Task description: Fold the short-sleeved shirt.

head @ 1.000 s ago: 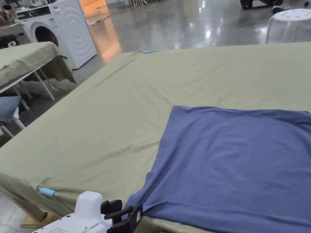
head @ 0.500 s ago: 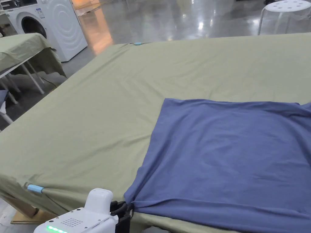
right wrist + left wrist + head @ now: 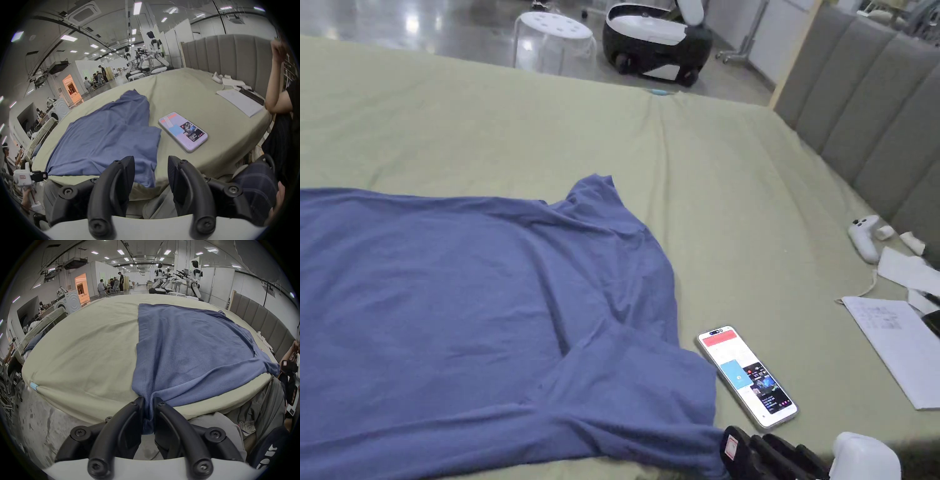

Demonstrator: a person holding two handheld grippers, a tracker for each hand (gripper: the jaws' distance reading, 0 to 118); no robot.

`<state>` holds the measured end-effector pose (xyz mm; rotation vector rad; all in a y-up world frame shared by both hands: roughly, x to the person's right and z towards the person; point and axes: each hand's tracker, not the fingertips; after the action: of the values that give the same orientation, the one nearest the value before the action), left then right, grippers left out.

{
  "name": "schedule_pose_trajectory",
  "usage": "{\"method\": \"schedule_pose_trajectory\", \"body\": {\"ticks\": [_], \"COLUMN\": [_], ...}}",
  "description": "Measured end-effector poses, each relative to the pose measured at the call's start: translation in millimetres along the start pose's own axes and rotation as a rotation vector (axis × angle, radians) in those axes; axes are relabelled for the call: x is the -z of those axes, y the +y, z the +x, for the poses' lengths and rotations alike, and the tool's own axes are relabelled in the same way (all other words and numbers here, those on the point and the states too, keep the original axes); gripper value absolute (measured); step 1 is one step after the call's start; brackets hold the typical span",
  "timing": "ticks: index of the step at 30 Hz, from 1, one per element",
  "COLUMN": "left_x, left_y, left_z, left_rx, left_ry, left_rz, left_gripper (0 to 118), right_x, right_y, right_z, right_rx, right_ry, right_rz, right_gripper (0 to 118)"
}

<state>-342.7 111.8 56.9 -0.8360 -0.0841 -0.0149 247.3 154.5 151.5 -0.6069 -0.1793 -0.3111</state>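
1. A blue short-sleeved cotton shirt (image 3: 475, 312) is spread flat on a large table draped in a pale olive-green cloth (image 3: 737, 187); this shirt is taken as the landmark. Its lower hem is at the left and its sleeves are at the right, and its near edge lies along the table's near edge.

2. At the shirt's near-left hem corner, the left gripper (image 3: 148, 404), a black two-jaw tool on a white body, is seen in its own view with its jaws pressed together on a bunched fold of the blue fabric. The pinched corner is drawn over the table edge, and creases run from it into the shirt.

3. In the right gripper view the same left gripper (image 3: 39, 176) is seen far off at the shirt's left corner, touching the cloth.

4. At the shirt's near-right sleeve, the right gripper (image 3: 151, 164) is held with its jaws spread apart. The sleeve's corner hangs over the table edge between the jaws, and neither jaw is seen pressing on it. In the head view the right gripper (image 3: 765, 456) lies just beside the sleeve tip.

5. Just right of that sleeve, a white smartphone with a lit screen (image 3: 747, 377) lies flat on the cloth, apart from the shirt.

6. Farther right of the shirt, white paper sheets (image 3: 900, 350) and a white handheld controller (image 3: 862, 237) lie near a grey padded panel (image 3: 862, 106).
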Motion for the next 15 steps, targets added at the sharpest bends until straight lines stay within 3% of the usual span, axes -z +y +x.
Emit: {"method": "schedule_pose_trajectory", "body": {"ticks": [5,9,10,11,12,15], "left_x": [0,0,0,0,0,-1], "left_y": [0,0,0,0,1,1], "left_z": [0,2,2,2,3,3], "left_rx": [-0.032,-0.038,-0.040,-0.041,-0.041,-0.044], "left_ry": [-0.020,-0.017,-0.016,-0.015,-0.014,-0.012], "left_rz": [0.005,0.007,0.006,0.007,0.007,0.006], "left_gripper": [12,12,12,12,12,12], "right_x": [27,38,40,41,44,45], "right_y": [-2,-5,-5,-6,-6,-7], "right_z": [8,5,3,0,0,-4], "right_rx": [0.019,-0.013,-0.031,-0.045,-0.047,-0.060], "right_ry": [0.032,0.055,0.054,0.055,0.062,0.051], "right_rz": [-0.068,-0.131,-0.144,-0.160,-0.163,-0.162], "right_gripper": [48,46,39,20,9,8]}}
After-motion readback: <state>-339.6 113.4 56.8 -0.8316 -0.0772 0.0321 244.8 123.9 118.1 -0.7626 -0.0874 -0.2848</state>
